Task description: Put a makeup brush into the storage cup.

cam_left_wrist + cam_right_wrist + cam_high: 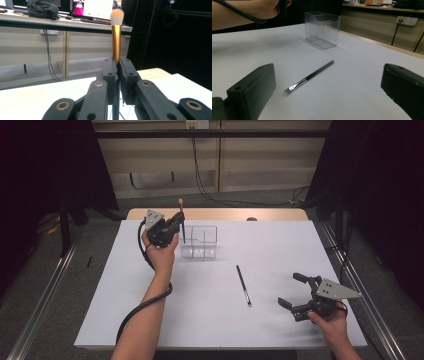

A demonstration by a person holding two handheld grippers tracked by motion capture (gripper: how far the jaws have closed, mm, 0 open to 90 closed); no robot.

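Observation:
My left gripper [179,221] is raised over the far left of the white table [280,245], just left of a clear plastic organizer [200,241]. It is shut on a makeup brush [182,215] held upright, black handle down. In the left gripper view the jaws [118,65] pinch the brush's gold ferrule [116,42], with the pale bristles on top. A thin black brush [243,285] lies flat near the table's middle. My right gripper [291,289] stands open at the near right with nothing in it. In the right gripper view the thin brush [312,76] lies ahead of the wide-apart jaws, the organizer [322,30] beyond.
A wooden strip [220,214] runs along the table's far edge. Metal rails [360,290] flank both sides of the table, and cables lie on the floor behind. The left forearm [242,12] shows at the top left of the right gripper view.

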